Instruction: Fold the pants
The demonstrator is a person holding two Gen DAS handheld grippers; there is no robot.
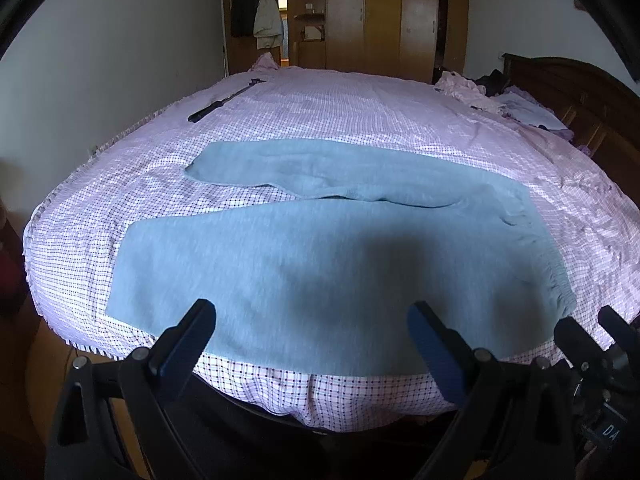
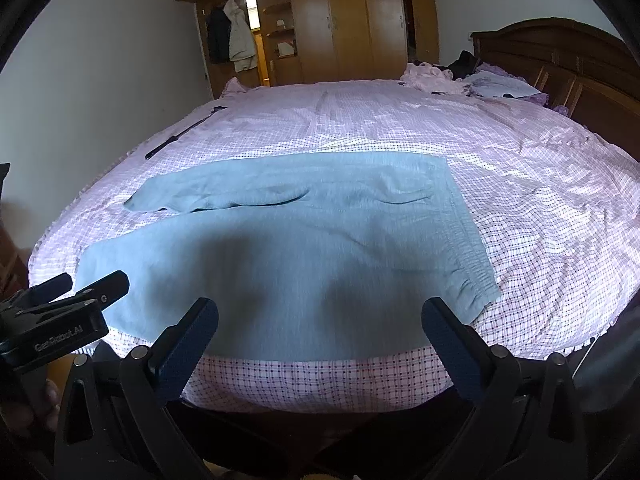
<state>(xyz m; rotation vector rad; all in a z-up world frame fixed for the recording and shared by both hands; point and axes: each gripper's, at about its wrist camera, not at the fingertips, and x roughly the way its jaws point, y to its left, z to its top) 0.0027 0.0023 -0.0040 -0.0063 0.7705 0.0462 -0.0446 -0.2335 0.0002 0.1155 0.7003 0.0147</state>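
In the left wrist view, the left gripper (image 1: pixel 310 322) hangs above the near edge of the bed (image 1: pixel 360 120), and its two black fingers with blue pads (image 1: pixel 434 354) stand wide apart with nothing between them. Under it the light blue pants (image 1: pixel 320 264) lie flat on the checked pink bedcover, near the front edge; the waistband (image 1: pixel 548 264) is on the right side and the two legs go to the left, the near leg broad and smooth, the far leg a little wrinkled and narrower. A dark shadow falls on the near leg. A long black stick (image 1: pixel 224 100) lies far on the left part of the bed, and crumpled clothes (image 1: pixel 468 88) are at the far right beside the wooden headboard (image 1: pixel 568 80). A wardrobe (image 1: pixel 380 12) stands at the back wall. In the right wrist view, the right gripper (image 2: pixel 320 324) is also released, the fingers spread wide and holding nothing, just above the front edge of the pants (image 2: pixel 300 248). The waistband (image 2: pixel 472 256) is to the right of it. At the left border the other gripper (image 2: pixel 80 292) is visible, near the end of the closer leg.
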